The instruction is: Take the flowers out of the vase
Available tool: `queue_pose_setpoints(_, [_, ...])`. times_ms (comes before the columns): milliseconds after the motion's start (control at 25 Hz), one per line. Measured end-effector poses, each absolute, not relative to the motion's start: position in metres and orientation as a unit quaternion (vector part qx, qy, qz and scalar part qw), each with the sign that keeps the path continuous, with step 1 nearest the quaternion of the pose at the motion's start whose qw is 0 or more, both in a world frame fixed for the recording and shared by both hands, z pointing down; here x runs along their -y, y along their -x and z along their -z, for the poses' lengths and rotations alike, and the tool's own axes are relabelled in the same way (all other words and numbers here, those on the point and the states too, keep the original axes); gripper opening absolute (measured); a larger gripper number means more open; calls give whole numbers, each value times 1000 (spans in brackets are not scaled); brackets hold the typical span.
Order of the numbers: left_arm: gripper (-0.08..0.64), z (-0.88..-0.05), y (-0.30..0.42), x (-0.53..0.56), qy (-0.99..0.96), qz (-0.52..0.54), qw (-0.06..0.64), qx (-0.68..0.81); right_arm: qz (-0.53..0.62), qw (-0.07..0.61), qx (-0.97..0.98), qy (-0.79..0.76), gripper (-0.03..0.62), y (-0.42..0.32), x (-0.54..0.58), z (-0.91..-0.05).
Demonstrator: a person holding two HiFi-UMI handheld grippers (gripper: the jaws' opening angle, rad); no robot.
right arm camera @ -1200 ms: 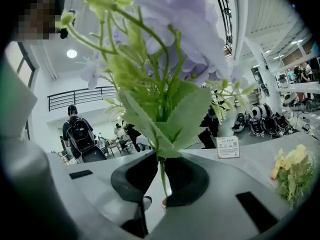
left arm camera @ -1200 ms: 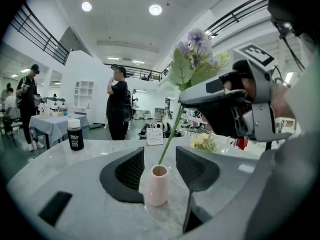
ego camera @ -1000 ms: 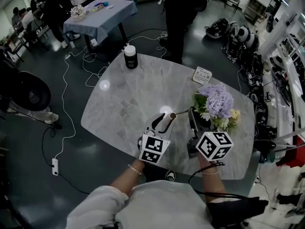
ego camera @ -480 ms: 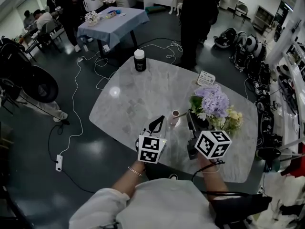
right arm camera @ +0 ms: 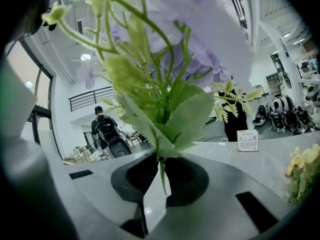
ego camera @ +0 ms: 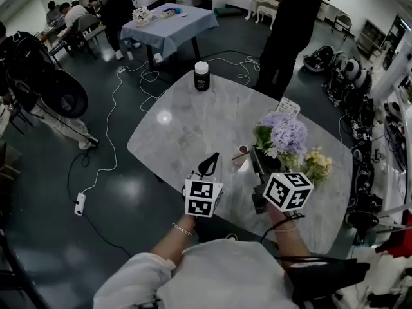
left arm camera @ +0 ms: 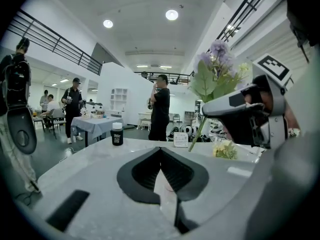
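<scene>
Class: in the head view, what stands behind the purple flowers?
A white card stands on the table just behind the purple flowers; the blooms cover the table between them, perhaps the card's lower edge too.

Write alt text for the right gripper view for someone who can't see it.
The right gripper has its jaws closed on the thin green stem of a lilac flower sprig, whose leaves and blossoms fill the upper frame. Beyond lie a marble table, a small card and yellow flowers at the right edge.
</scene>
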State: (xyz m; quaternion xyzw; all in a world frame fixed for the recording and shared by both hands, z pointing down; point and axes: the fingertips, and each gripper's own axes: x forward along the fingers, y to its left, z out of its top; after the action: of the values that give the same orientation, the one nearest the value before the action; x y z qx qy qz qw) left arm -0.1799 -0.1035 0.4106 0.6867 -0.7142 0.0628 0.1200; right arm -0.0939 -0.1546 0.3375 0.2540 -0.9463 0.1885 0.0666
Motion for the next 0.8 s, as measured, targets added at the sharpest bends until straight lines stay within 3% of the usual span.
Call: queue_pose_setpoints(800, [9,-466,287,67,-624,-62,197,754,-275,249,915,-160,37,210,108,-448])
